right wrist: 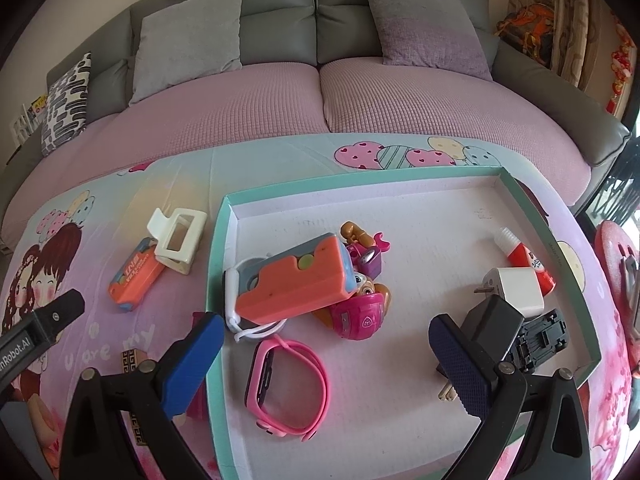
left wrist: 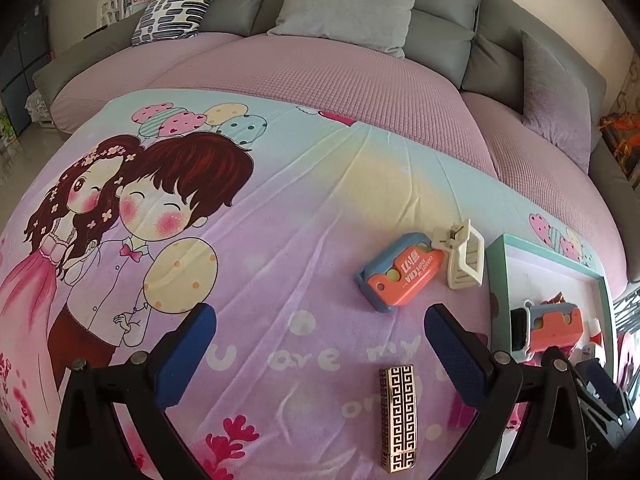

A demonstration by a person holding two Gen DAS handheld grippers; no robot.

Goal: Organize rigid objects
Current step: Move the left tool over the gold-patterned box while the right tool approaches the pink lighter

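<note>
We see the shallow teal-rimmed tray [right wrist: 224, 240] lying on a cartoon-printed blanket [left wrist: 280, 264] spread in front of a grey sofa [right wrist: 280, 20] with a lilac seat cover. Inside the tray, near its left wall, an orange-and-blue toy case [right wrist: 296, 280] rests tilted on a pink toy figure [right wrist: 360, 312], with a white cord looped at its lower end; just below them lies a pink smartwatch [right wrist: 288, 388] on the white tray floor. Toward the right wall we note a white plug adapter [right wrist: 516, 288] touching a red-and-white tube [right wrist: 536, 268], and, below these, a black charger block [right wrist: 492, 324] beside a black folding stand [right wrist: 544, 336]. Outside the tray, on the blanket to its left, a second orange-and-blue toy case [left wrist: 400, 276] lies touching a cream hair claw clip [left wrist: 464, 256]. Nearer the camera in the left wrist view, a gold box with a black key pattern [left wrist: 398, 416] lies flat on the blanket. The left gripper [left wrist: 320, 344] hovers over the blanket with its jaws spread wide, the patterned box low between them but untouched by either blue pad. The right gripper [right wrist: 324, 352] hangs over the tray with its jaws likewise spread wide, pinching nothing; the smartwatch sits between them, clear of both pads, while the right pad overlaps the charger block in the view.
</note>
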